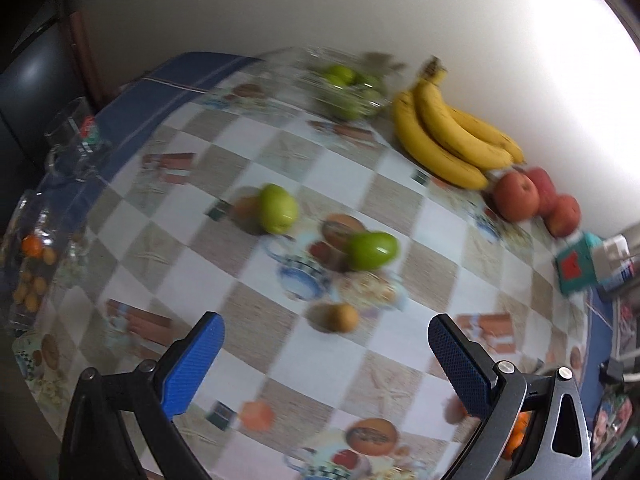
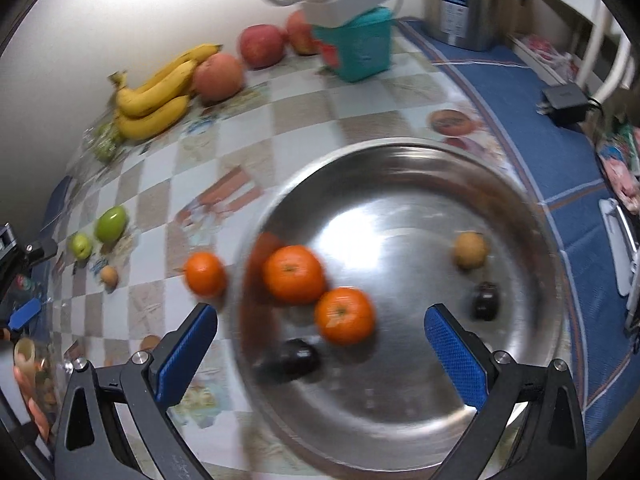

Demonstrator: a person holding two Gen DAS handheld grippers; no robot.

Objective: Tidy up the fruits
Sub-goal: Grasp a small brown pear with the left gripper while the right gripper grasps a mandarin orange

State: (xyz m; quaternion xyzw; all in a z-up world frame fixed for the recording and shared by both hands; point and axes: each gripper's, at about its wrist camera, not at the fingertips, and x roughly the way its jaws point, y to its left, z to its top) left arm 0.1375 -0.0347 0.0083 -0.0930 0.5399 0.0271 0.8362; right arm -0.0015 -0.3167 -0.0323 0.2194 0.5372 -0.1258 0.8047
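Hovering spread and empty, the left gripper point(image 1: 326, 354) faces two green apples point(image 1: 373, 250) and a small brown fruit point(image 1: 343, 317) mid-table; yellow bananas point(image 1: 452, 134) lie far right. The right gripper point(image 2: 320, 336), likewise spread, overhangs a round steel tray point(image 2: 420, 380) holding two oranges point(image 2: 345, 314); a third orange point(image 2: 205, 273) sits just left of its rim.

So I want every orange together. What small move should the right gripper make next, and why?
Probably swing the open right gripper left toward the orange lying on the tablecloth beside the steel tray. Two oranges already sit in the tray, this one lies just outside its rim, and the gripper holds nothing.
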